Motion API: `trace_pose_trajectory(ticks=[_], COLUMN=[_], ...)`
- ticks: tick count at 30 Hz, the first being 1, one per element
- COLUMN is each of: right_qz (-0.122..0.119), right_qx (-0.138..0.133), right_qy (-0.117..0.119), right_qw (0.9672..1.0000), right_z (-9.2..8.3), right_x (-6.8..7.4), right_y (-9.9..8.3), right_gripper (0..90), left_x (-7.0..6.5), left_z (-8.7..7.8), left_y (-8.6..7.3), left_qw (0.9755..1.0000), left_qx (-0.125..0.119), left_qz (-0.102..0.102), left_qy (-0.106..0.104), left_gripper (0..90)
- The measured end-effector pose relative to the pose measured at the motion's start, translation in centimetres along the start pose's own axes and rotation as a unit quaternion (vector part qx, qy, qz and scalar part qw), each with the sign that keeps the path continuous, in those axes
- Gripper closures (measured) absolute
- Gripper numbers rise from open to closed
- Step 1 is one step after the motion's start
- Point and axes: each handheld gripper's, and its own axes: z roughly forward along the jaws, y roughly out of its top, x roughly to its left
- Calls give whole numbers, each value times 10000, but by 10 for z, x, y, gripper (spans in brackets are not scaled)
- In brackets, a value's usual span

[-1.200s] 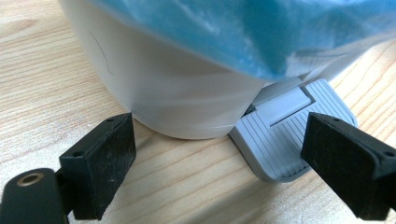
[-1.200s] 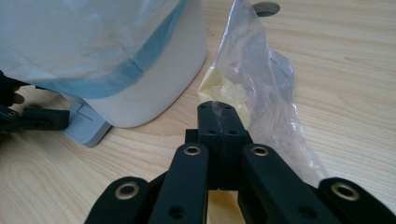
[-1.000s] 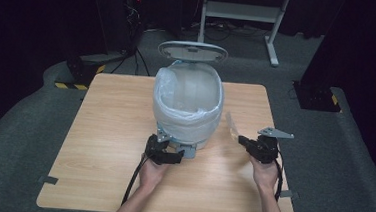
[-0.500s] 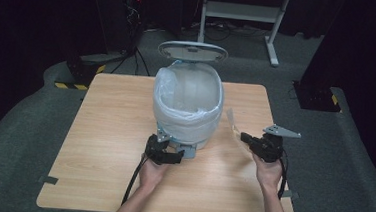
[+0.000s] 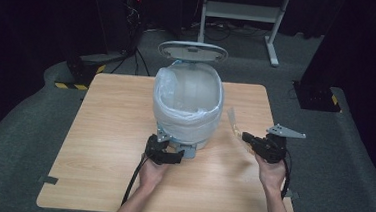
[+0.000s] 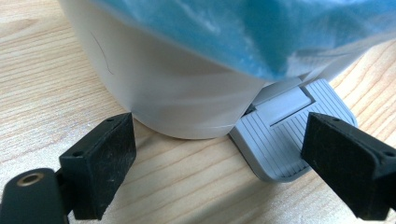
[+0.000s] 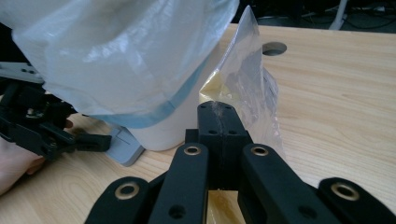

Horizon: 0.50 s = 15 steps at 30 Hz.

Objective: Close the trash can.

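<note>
Wrapper (image 5: 233, 123): clear crinkly plastic w/ a yellowish patch, being held just right of the bin (image 5: 187, 117), above the worktop (image 5: 108, 145), its free end sticking up twd the bin rim
Handling: looking v. light, limp & slippery; prob flopping if pinched at one edge only, so a grip low on a bunched part is likely safest; nothing fragile about it as far as I can tell
Right tongs (image 7: 218, 122): jaws standing fully closed, pinching the wrapper's lower edge; film fanning out beyond the tips
Right hand (image 5: 270, 173): coming in from the btm of the high view, tongs pointing up-left at the bin, raised off the wood
Left tongs (image 6: 224, 158): jaws standing wide apart, gripping nothing; one jaw sitting by the bin's white base, the other over the grey pedal (image 6: 285, 144)
Left hand (image 5: 152, 172): lying low on the wood at the bin's front, tongs level & aimed at the pedal
Bin: lid (image 5: 193, 51) standing open at the back, liner bag (image 5: 187, 93) folded over the rim
Judgement: wrapper likely going into the open bin; light film could cling to the jaw pads on release
</note>
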Motion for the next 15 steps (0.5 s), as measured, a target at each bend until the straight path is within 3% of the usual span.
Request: trace_pose_trajectory(ticks=[15], right_qz=[-102], right_qx=[-123], right_qy=[153], right_qw=[9998], right_z=[-12], right_x=[9], right_y=[14], right_gripper=[900], left_x=[0], left_z=[0], left_y=[0], left_qw=[10000], left_qx=[4], left_qz=[4], left_qy=[1], left_gripper=[103])
